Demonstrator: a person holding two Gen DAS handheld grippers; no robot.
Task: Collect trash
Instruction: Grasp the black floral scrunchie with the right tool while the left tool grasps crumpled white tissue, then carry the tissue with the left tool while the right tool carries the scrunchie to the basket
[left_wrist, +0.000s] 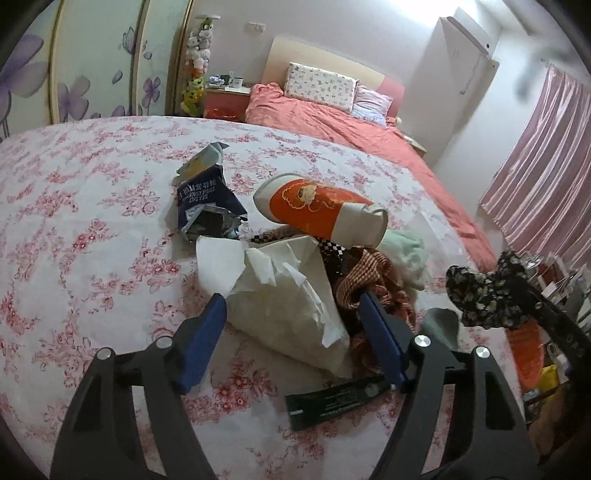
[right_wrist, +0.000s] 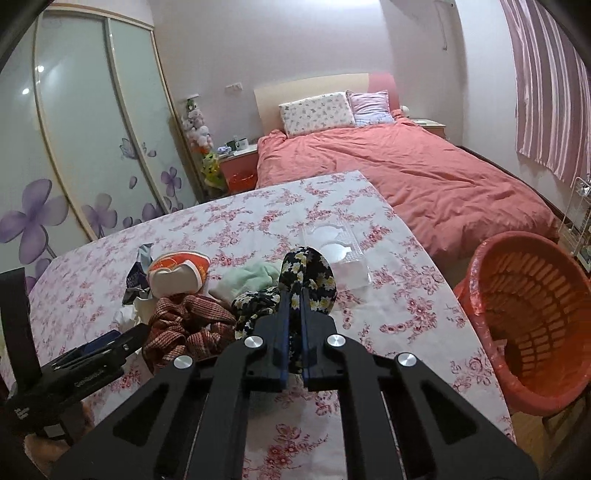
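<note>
right gripper (right_wrist: 293, 295) fingers clamped on floral cloth (right_wrist: 314, 273); left gripper (left_wrist: 291, 314) fingers wide, straddling crumpled tissue (left_wrist: 288, 295), not gripping. next: close left, carry to red basket (right_wrist: 532, 302).

Left wrist view: set low and close over table (left_wrist: 92, 221), looking forward and down between own fingers toward bed (left_wrist: 369, 140) at far end. Tissue (left_wrist: 288, 295) and cup (left_wrist: 317, 210) fill centre, near. Right wrist view: set higher and further back, at table's (right_wrist: 406, 314) right, same heading; basket (right_wrist: 532, 325) near right, bed (right_wrist: 424, 177) far. Shared: table, cup (right_wrist: 181, 273), checked cloth (left_wrist: 373, 280) (right_wrist: 188, 325), floral cloth (left_wrist: 484, 295) (right_wrist: 310, 273), wardrobe (left_wrist: 92, 74) (right_wrist: 92, 147), bed.
</note>
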